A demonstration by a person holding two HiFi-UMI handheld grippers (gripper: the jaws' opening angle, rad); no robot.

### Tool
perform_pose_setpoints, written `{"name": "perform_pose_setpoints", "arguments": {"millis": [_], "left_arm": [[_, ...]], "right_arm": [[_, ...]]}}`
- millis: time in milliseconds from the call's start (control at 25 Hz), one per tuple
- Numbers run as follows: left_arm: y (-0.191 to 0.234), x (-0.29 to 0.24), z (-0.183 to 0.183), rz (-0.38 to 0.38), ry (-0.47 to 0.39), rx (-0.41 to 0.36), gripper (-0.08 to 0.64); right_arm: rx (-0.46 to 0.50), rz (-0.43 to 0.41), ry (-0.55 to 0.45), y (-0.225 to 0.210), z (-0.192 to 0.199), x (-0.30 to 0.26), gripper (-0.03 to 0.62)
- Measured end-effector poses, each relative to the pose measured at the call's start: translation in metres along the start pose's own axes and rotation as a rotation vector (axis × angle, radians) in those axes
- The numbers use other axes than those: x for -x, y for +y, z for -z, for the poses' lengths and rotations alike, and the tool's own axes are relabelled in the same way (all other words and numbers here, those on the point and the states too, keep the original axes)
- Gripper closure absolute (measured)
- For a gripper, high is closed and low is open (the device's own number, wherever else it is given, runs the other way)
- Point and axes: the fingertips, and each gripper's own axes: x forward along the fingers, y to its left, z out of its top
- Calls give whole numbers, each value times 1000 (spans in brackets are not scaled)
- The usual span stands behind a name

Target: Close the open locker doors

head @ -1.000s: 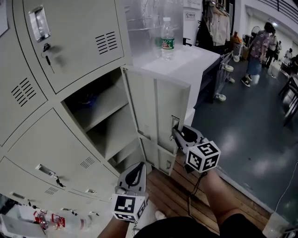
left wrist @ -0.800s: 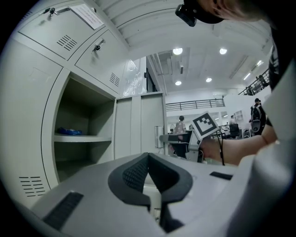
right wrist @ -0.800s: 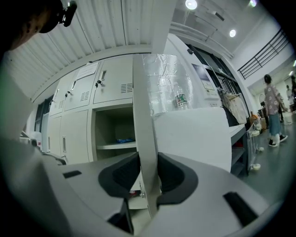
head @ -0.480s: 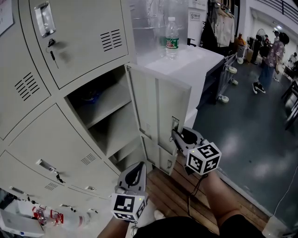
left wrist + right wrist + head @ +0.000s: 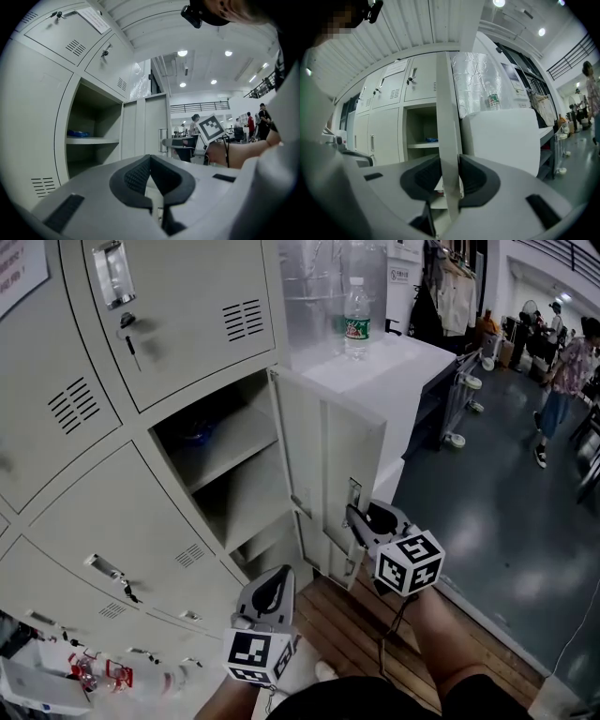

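While ajar, locker door (image 5: 326, 460) edge tight inside right tongs (image 5: 353, 515).

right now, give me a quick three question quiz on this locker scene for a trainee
1. True or false: the right gripper has its jaws clamped on the edge of the open locker door.
2. What stands on the white surface beside the lockers? A) a plastic bottle B) a mug C) a toolbox
3. Fill in: the left gripper has its jaws ___, with nothing between them.
Key: 1 true; 2 A; 3 shut
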Motion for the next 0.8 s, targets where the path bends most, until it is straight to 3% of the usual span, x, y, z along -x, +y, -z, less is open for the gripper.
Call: {"name": "perform_pose_setpoints", "arguments": {"millis": [800], "left_arm": [[45, 64, 1, -43, 14, 16, 555]], "right_arm": [[73, -43, 32, 92, 6, -23, 459]]}}
